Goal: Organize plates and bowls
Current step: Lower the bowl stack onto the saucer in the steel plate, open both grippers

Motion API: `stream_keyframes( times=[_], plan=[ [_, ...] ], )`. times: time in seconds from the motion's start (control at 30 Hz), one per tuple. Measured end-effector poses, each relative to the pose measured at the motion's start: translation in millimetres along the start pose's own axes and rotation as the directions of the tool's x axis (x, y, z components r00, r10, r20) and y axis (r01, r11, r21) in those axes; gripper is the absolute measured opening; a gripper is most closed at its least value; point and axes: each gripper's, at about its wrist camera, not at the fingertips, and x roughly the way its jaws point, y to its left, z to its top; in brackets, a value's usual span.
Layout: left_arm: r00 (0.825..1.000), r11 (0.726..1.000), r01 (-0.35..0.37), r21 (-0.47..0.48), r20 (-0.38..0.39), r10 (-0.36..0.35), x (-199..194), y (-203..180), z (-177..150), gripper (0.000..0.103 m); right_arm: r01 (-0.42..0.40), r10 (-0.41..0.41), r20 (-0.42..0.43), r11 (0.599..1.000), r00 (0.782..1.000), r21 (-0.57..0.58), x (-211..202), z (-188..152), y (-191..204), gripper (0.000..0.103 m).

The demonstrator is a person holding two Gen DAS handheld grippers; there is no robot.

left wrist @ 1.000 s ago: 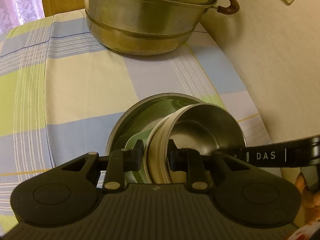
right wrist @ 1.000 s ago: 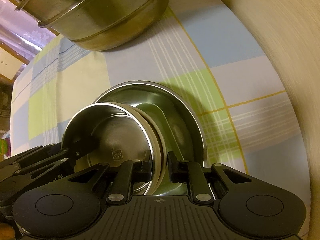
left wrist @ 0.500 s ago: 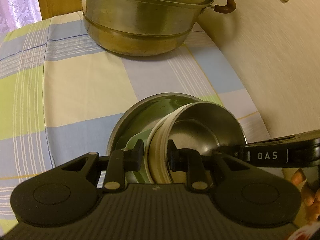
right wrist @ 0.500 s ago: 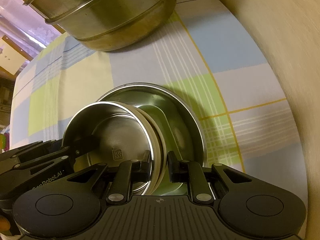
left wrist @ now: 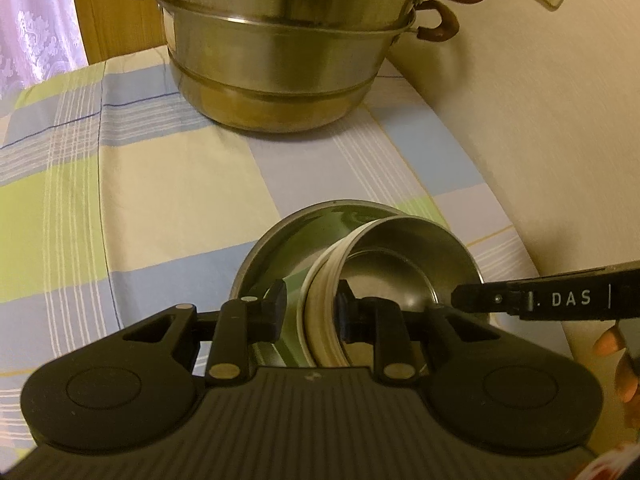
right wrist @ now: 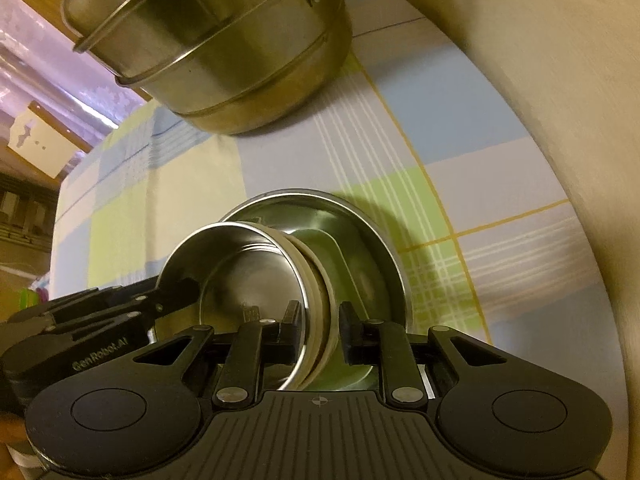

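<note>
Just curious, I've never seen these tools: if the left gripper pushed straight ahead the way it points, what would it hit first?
The left gripper already straddles the tilted steel bowl's cream-banded rim, so that comes first. Beyond it lies the wall of the larger steel bowl, then probably the big steamer pot.

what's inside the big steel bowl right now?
Inside the big steel bowl: a smaller cream-sided steel bowl, tilted, both claws pinching its rim, left claw, right claw. A green reflection shows on the floor; whatever lies under the small bowl is covered.

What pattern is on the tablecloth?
The cloth tablecloth is plaid: pale blue, lime-green and cream blocks with white stripes. Clearest from the left wrist.
</note>
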Motion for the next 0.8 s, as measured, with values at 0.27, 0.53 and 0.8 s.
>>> stream_keyframes(
  times=[0.27, 0.53, 0.8],
  plan=[
    [1.000, 1.000, 0.016, 0.017, 0.021, -0.017, -13, 2, -4, 0.023, -0.061, 0.060, 0.036, 0.998, 0.998, 0.033, -11, -15, -6, 0.021],
    [0.999, 0.999, 0.040, 0.009, 0.008, -0.040, -11, 2, -7, 0.008, -0.118, 0.114, 0.057, 0.990, 0.992, 0.075, -11, -24, -10, 0.020],
    [0.999, 0.999, 0.032, 0.023, 0.002, -0.032, -12, -1, -7, 0.008, -0.139, 0.129, 0.076, 0.979, 0.989, 0.149, -10, -25, -17, 0.013]
  ],
)
